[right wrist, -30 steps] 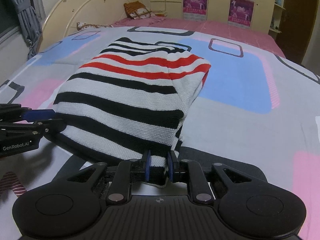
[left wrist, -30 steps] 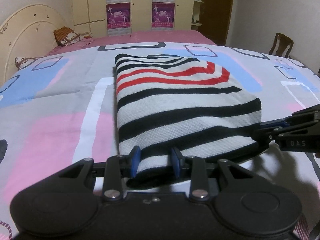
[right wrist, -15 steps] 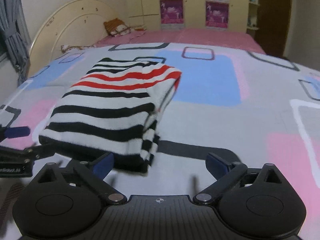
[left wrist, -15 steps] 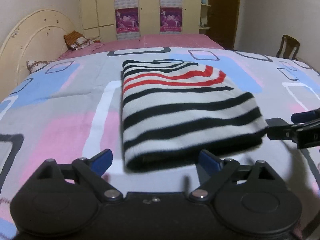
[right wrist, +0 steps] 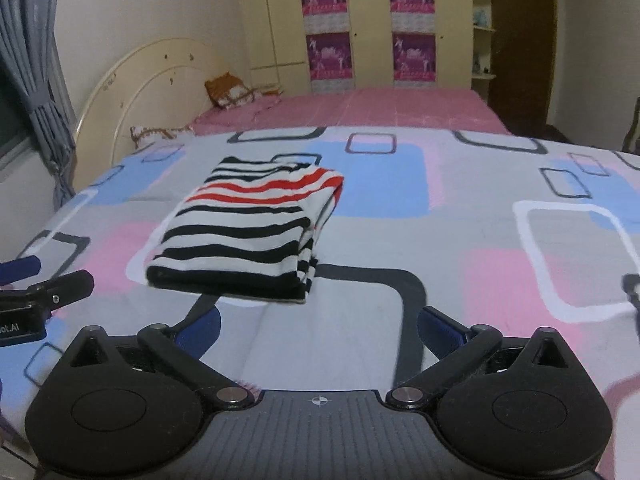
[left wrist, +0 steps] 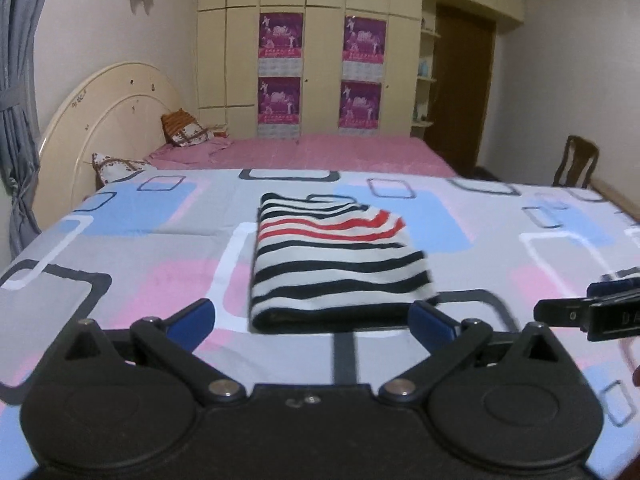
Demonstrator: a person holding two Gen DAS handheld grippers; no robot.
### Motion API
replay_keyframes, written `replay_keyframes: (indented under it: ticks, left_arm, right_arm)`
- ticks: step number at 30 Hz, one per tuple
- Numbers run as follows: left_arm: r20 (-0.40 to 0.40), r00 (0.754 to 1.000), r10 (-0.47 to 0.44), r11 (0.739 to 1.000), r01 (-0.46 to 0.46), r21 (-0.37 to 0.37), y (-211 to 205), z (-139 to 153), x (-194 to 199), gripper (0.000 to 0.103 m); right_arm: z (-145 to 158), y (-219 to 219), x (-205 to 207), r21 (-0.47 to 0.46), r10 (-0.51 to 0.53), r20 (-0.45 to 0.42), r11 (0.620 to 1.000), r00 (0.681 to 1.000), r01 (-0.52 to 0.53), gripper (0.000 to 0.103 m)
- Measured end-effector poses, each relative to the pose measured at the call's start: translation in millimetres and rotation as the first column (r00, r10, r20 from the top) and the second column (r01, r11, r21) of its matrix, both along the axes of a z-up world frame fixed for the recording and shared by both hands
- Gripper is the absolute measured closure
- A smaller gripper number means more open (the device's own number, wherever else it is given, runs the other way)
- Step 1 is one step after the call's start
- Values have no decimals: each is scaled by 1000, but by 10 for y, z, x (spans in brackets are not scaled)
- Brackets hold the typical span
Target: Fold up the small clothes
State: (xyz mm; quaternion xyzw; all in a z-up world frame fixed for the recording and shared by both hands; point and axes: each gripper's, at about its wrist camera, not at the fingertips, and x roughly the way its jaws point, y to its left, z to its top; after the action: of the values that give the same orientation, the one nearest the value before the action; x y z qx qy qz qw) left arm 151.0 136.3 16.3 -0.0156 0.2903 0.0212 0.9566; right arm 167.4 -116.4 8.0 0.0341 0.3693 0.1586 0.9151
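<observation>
Striped garment (left wrist: 338,262), folded into a compact rectangle, is laid flat on the patterned bedsheet (left wrist: 120,264); black and white stripes cover the near part, red and white stripes the far part, toward the pink bedspread (left wrist: 320,154). In the right wrist view the same striped garment (right wrist: 250,232) is seen with stacked layers exposed along its right side, and its near folded edge is set over a dark rounded outline printed on the patterned bedsheet (right wrist: 460,216).

Left gripper (left wrist: 312,322) is held just short of the garment's near edge, jaws spread wide, blue pads (left wrist: 192,318) apart to either side of that edge; nothing is gripped and no contact with the fabric is seen. Right gripper (right wrist: 318,332) is likewise spread wide with nothing between its blue pads (right wrist: 440,330), positioned near the garment's near right corner but apart from it.

Each gripper is caught in the other's view: the right gripper (left wrist: 592,308) is seen right of the garment, the left gripper (right wrist: 36,292) left of it; from those side views their opening cannot be told.

Beyond the garment, a cream headboard (left wrist: 104,120) stands to the far left, with cushions (left wrist: 184,134) at its base. A yellow wardrobe (left wrist: 312,44) with purple posters (left wrist: 280,36) is seen behind the garment, a wooden chair (left wrist: 576,160) to the far right, and a grey curtain (right wrist: 36,60) to the far left.
</observation>
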Motion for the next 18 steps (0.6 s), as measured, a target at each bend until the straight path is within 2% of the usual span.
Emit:
replay_keyframes:
  ticks: [10, 18]
  left_arm:
    - [44, 999, -16, 1000, 16, 5, -394, 246, -664, 0]
    - [73, 997, -26, 1000, 26, 5, -639, 413, -1049, 0]
  right_arm:
    - [437, -345, -787, 30, -32, 52, 999, 998, 30, 0]
    - [524, -535, -1252, 15, -38, 85, 999, 996, 37, 0]
